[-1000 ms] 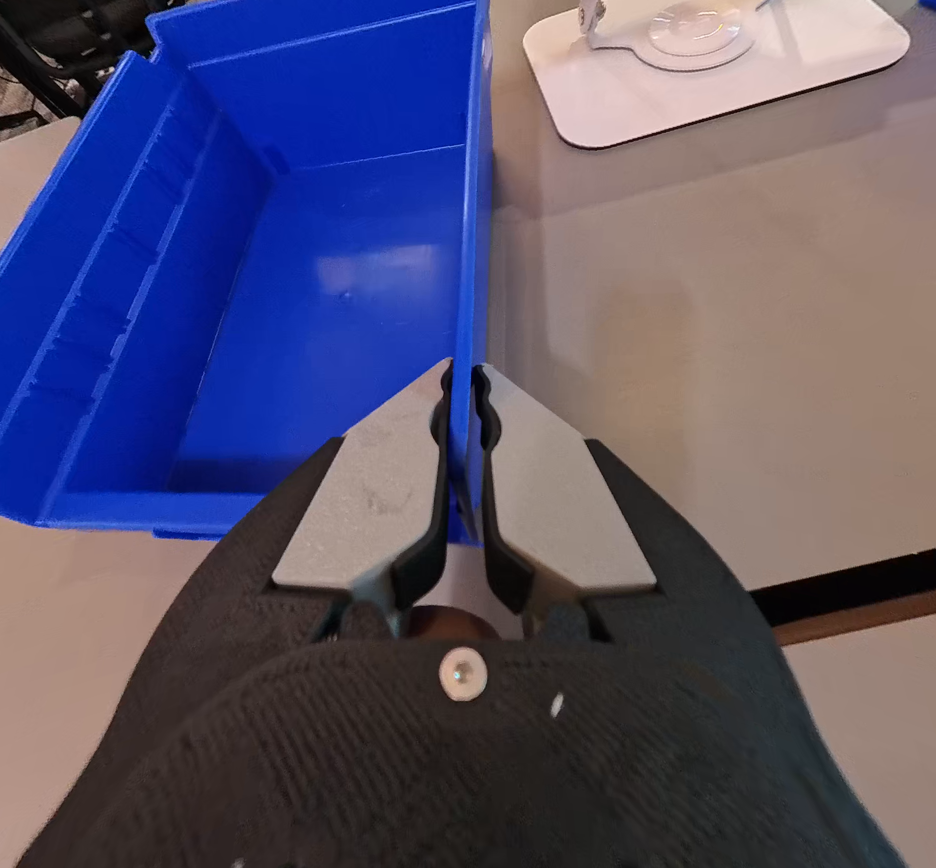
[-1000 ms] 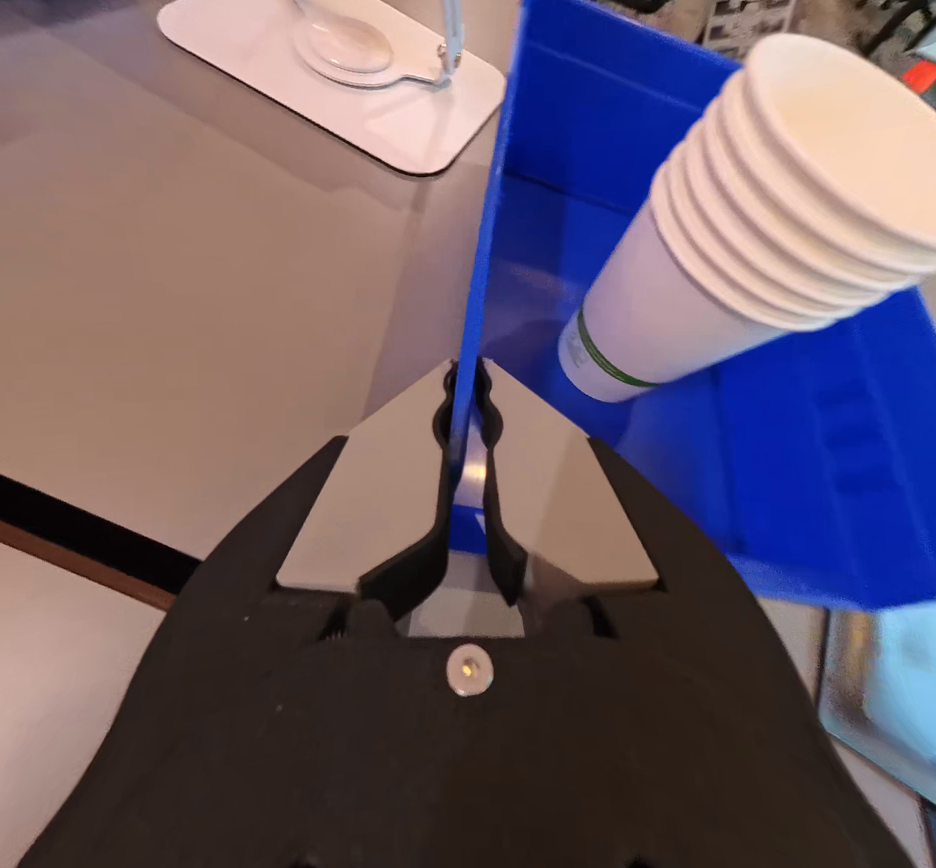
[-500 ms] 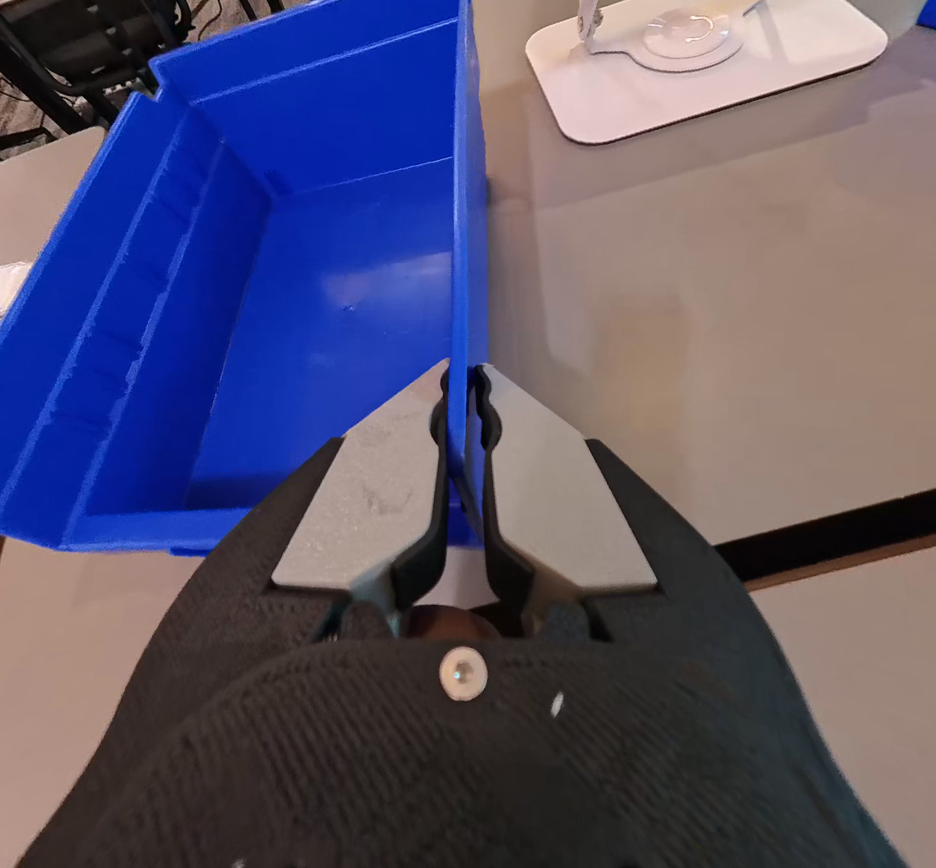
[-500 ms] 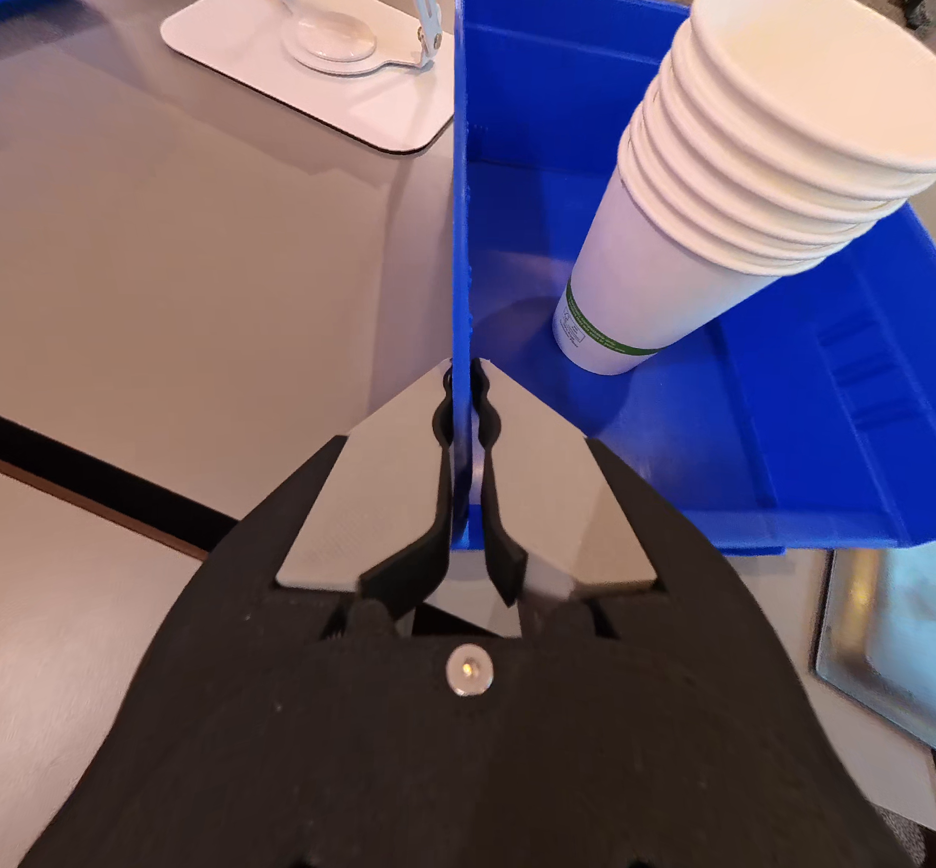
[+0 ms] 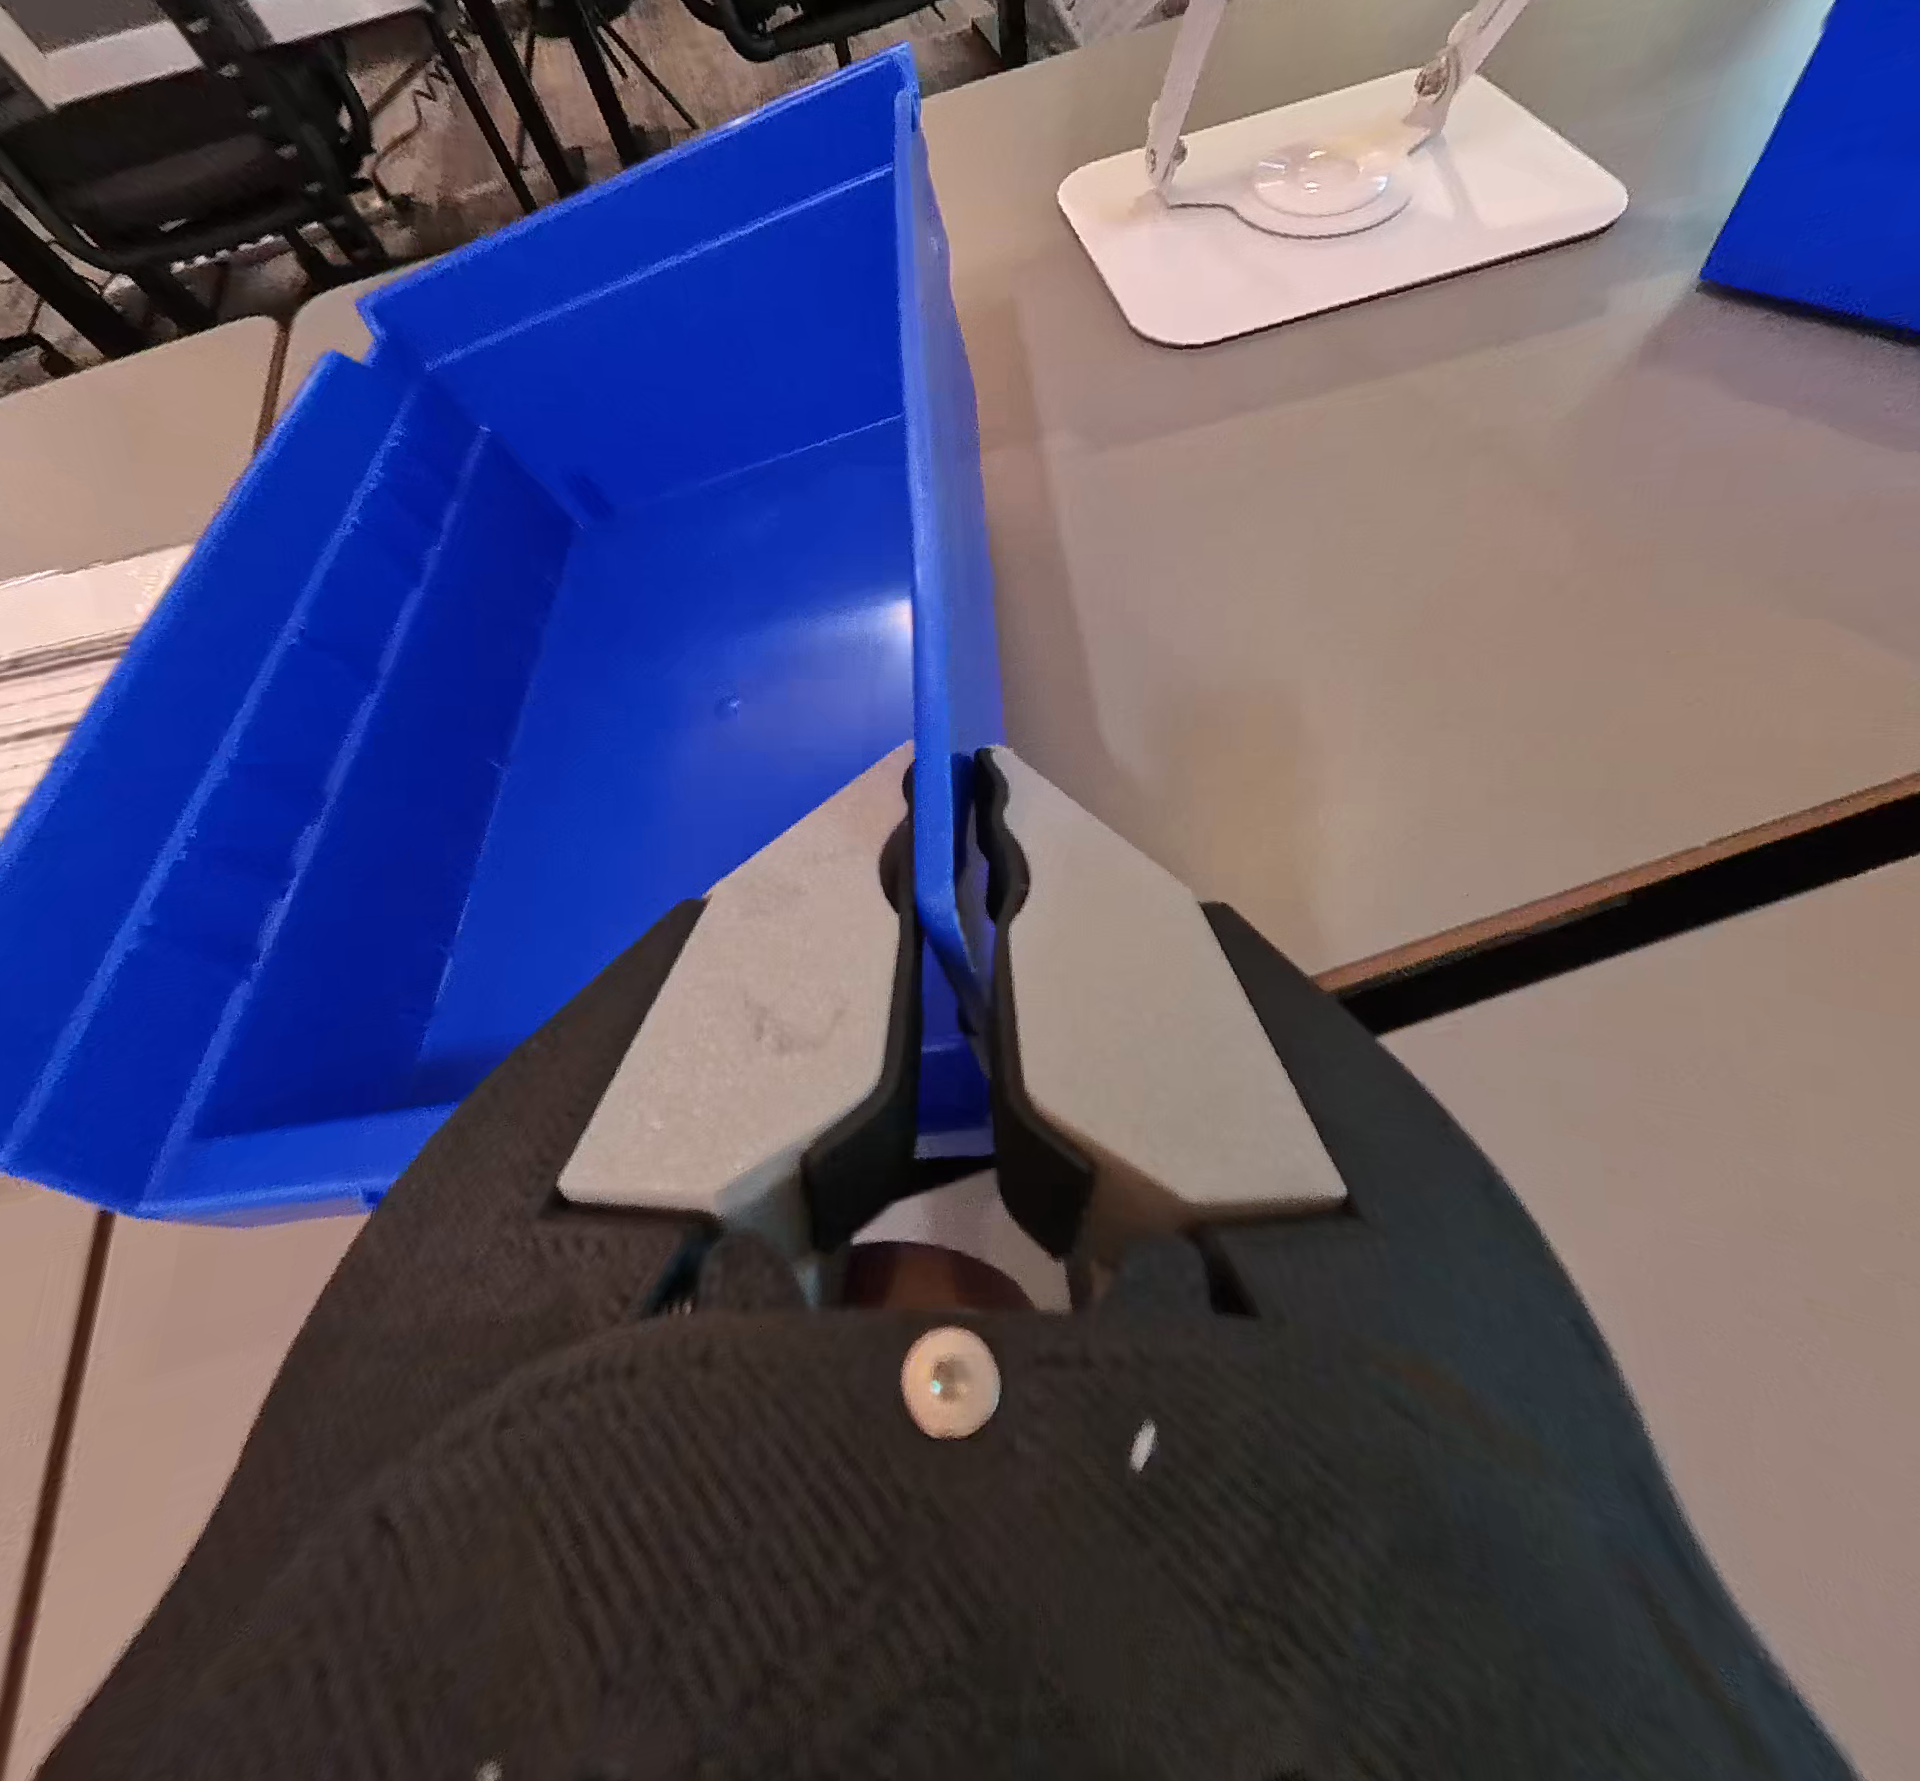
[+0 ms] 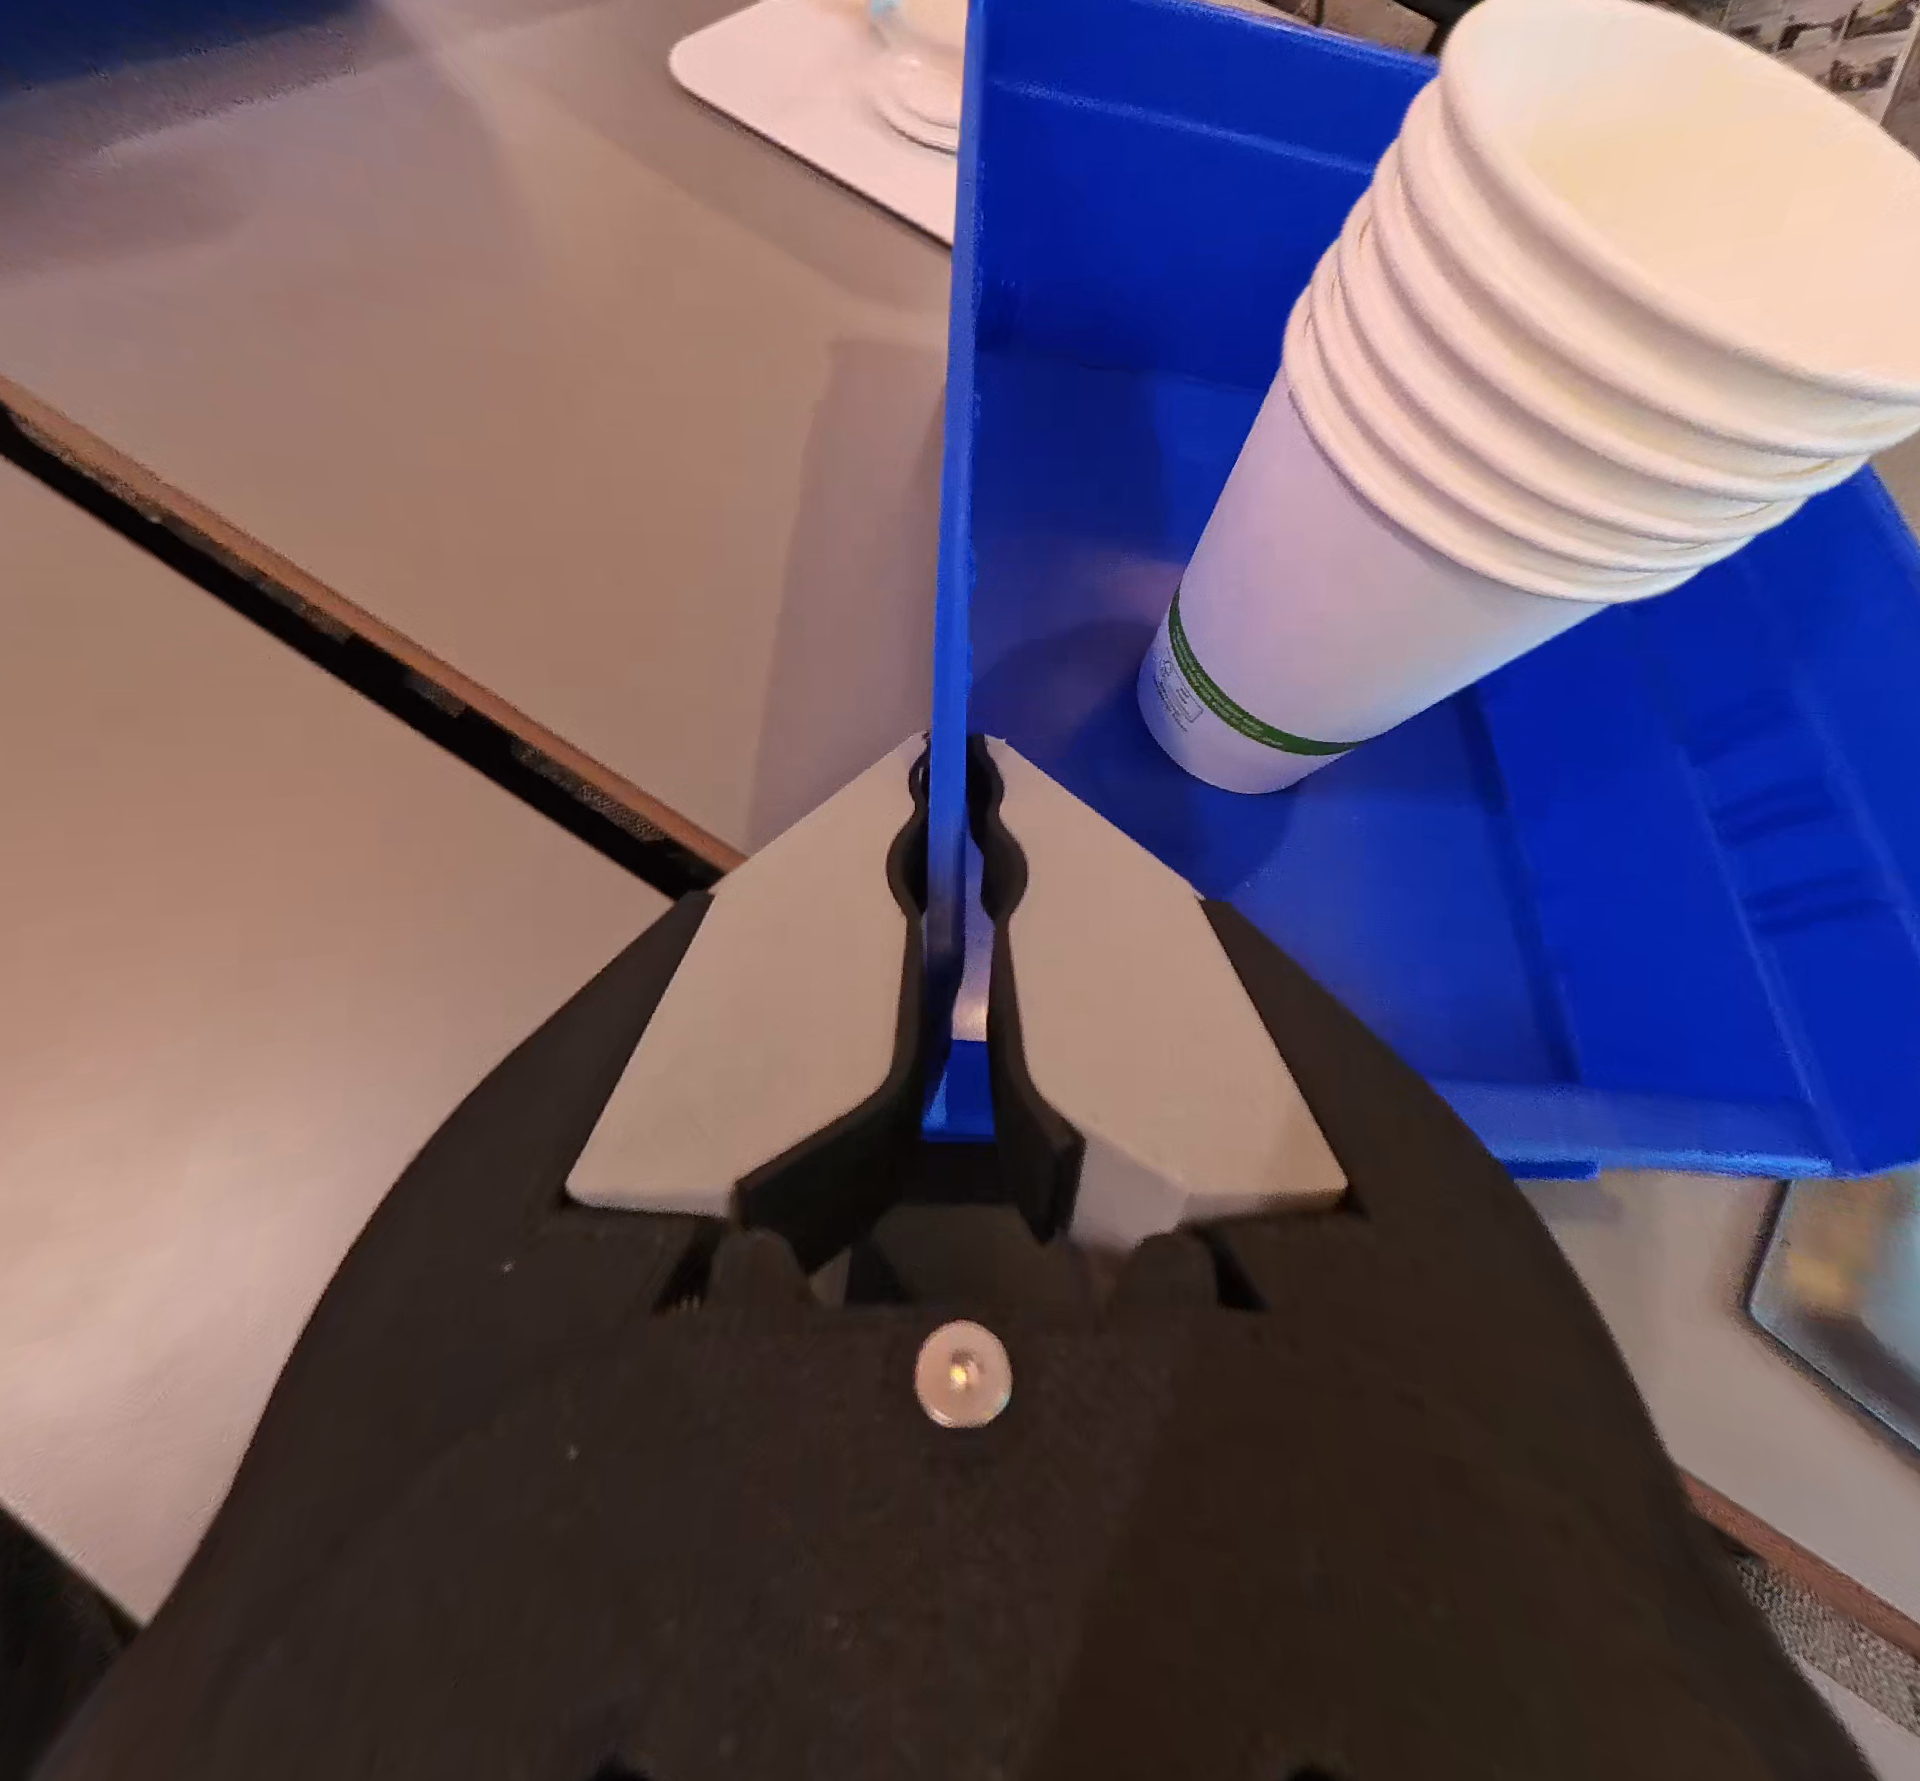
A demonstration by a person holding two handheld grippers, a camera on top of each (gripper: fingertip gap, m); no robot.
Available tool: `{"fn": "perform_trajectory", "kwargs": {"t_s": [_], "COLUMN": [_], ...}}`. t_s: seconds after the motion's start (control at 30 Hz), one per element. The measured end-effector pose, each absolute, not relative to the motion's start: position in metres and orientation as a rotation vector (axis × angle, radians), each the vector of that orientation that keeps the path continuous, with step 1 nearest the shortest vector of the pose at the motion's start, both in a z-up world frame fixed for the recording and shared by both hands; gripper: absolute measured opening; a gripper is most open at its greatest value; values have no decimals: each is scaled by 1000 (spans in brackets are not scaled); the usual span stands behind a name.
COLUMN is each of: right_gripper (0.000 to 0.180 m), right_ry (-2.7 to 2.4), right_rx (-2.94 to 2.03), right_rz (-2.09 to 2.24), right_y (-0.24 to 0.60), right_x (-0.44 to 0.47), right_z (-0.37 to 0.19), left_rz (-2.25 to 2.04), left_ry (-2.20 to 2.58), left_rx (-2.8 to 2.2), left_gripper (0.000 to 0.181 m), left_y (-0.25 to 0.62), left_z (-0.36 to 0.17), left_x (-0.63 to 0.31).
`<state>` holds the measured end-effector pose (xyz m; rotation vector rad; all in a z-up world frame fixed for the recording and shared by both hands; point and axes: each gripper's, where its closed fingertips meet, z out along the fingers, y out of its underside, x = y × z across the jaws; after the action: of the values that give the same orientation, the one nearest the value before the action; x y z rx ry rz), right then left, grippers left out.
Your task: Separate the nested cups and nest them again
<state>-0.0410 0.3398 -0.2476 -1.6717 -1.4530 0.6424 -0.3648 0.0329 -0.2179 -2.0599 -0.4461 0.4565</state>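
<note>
A stack of several nested white paper cups (image 6: 1558, 401) with a green band near the base stands upright inside a blue bin (image 6: 1122, 204). My right gripper (image 6: 956, 749) is shut on that bin's left wall. In the left wrist view a second blue bin (image 5: 665, 360) is empty. My left gripper (image 5: 945, 765) is shut on its right wall. The second bin looks tilted, with its right wall leaning.
A white lamp base (image 5: 1340, 214) with two thin arms stands on the grey table between the bins; it also shows in the right wrist view (image 6: 821, 69). A dark seam (image 5: 1621, 910) splits two tabletops. A metal tray (image 6: 1839, 1295) lies at the near right. Chairs stand beyond the table. There is about 45 cm between the tips of the two grippers.
Both grippers stayed shut on their bin walls and drew back toward the near side with the bins. The lamp base now looks farther off and the table seam sits higher in both views.
</note>
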Motion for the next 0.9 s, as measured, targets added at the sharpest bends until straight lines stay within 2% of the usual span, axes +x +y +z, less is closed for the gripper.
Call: {"fn": "perform_trajectory", "kwargs": {"t_s": [0.37,0.7,0.9], "right_gripper": [2,3,2], "right_ry": [-1567,-1612,-1550], "right_rx": [-1577,-1541,-1574], "right_rz": [687,657,618], "right_y": [282,214,216], "right_x": [-52,-119,-107], "right_z": [-254,-248,-254], "left_rz": [422,476,491], "left_ry": [-469,-426,-374], "left_rx": [-1979,-1882,-1866], "left_gripper": [4,4,4], "left_y": [-23,-41,-46], "left_z": [-186,-108,-87], "left_x": [-355,-334,-317]}}
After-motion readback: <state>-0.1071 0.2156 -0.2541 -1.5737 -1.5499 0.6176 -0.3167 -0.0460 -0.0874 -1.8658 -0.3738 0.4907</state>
